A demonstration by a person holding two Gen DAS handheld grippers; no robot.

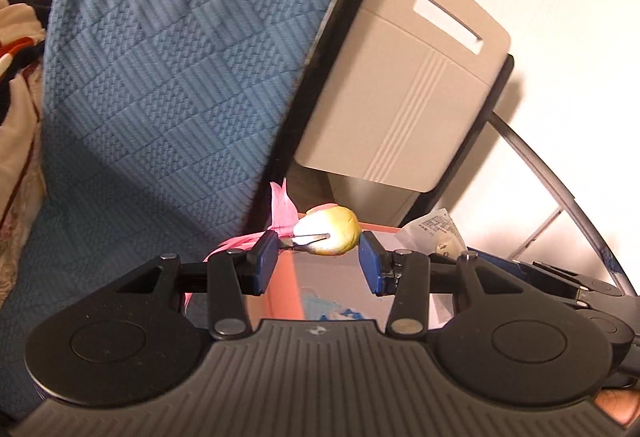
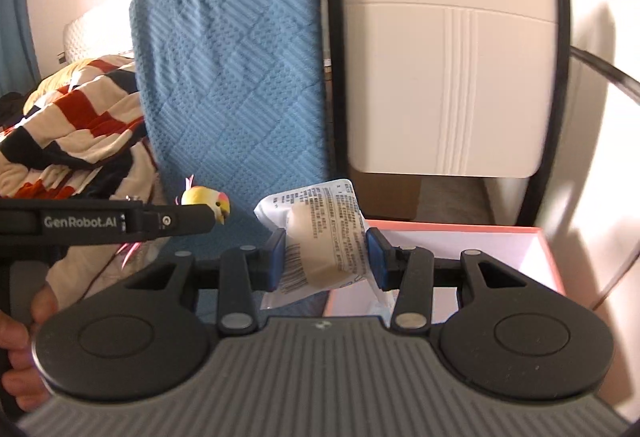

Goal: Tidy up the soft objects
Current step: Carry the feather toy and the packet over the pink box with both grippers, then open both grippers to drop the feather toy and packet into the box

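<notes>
A small yellow toy bird (image 1: pixel 332 231) with pink feathers sits between the fingers of my left gripper (image 1: pixel 318 263), touching the right pad, with a gap on the left; the jaws stand apart. It also shows in the right wrist view (image 2: pixel 206 199) at the left gripper's tip. My right gripper (image 2: pixel 326 259) is shut on a plastic-wrapped beige bandage roll (image 2: pixel 316 245), held just left of an open pink box (image 2: pixel 548 257). The box also shows below the left gripper (image 1: pixel 284 285), and the wrapped roll shows at right (image 1: pixel 434 233).
A blue quilted cushion (image 2: pixel 232 77) stands upright beside a cream chair back (image 2: pixel 448 69). A striped red, black and cream blanket (image 2: pixel 68 125) lies at left. A curved metal bar (image 1: pixel 560 181) runs at right.
</notes>
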